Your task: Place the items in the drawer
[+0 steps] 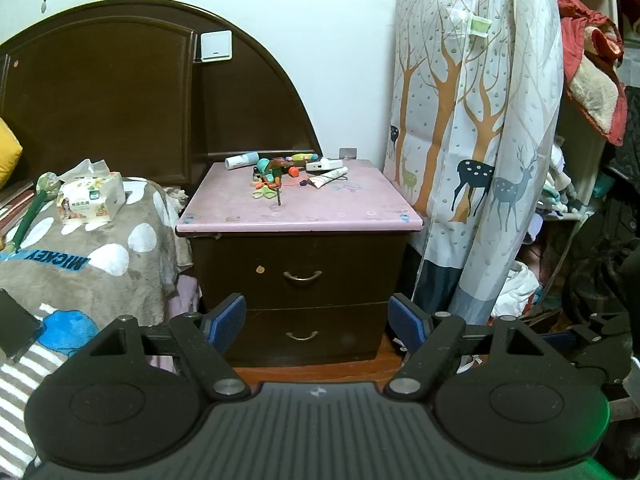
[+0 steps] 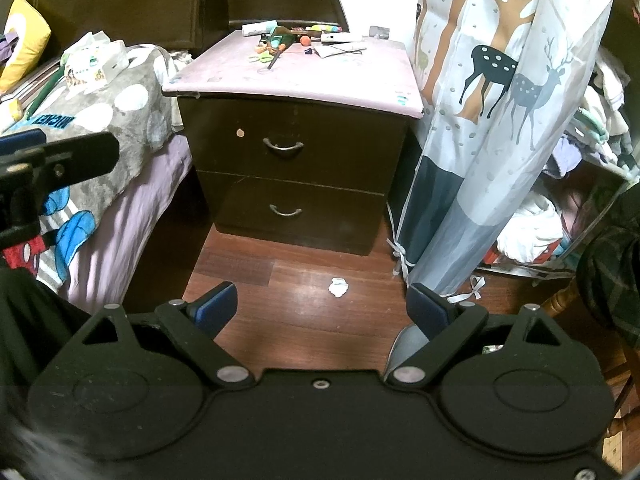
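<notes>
Hanging spread and empty, the left tongs point(image 1: 318, 316) and right tongs point(image 2: 322, 306) face the nightstand point(image 1: 296, 272) from well back. Its top drawer point(image 1: 302, 268) and bottom drawer point(image 1: 303, 330) are closed, while the clutter of small items point(image 1: 286, 170) sits on the pink counter point(image 1: 320, 208). Judging by that, opening a drawer by its handle point(image 1: 302, 277) comes next.
</notes>
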The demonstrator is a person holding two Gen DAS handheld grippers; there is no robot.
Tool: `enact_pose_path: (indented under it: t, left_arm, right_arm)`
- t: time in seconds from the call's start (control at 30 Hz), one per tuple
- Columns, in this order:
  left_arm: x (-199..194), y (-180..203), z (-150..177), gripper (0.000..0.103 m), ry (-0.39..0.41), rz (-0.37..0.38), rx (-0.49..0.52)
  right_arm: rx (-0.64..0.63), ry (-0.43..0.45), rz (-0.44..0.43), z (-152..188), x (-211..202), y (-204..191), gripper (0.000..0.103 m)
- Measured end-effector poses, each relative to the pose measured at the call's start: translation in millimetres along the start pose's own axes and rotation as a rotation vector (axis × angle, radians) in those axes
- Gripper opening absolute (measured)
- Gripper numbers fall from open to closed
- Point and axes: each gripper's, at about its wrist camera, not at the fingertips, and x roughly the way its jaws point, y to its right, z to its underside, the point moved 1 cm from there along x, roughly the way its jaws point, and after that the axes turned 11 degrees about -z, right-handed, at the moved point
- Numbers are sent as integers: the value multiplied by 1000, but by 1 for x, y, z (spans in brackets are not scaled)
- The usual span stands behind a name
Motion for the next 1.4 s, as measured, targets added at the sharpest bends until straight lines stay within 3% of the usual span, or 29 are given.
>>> enact_pose_path:
  t: [0.3,1.03,1.4]
  left_arm:
    - [-2,-5,4,78,-1,-6,-9]
    - [0,-14,9,78,-20,-13,-27]
    - [19,-5,0,78,-42,0,-20]
  right_arm:
    - [-5,-4,0,1,-12,-2,93]
    - [-7,-22,-8,-5,2,-1,93]
    - [-1,-19,-10,-12,12,9,93]
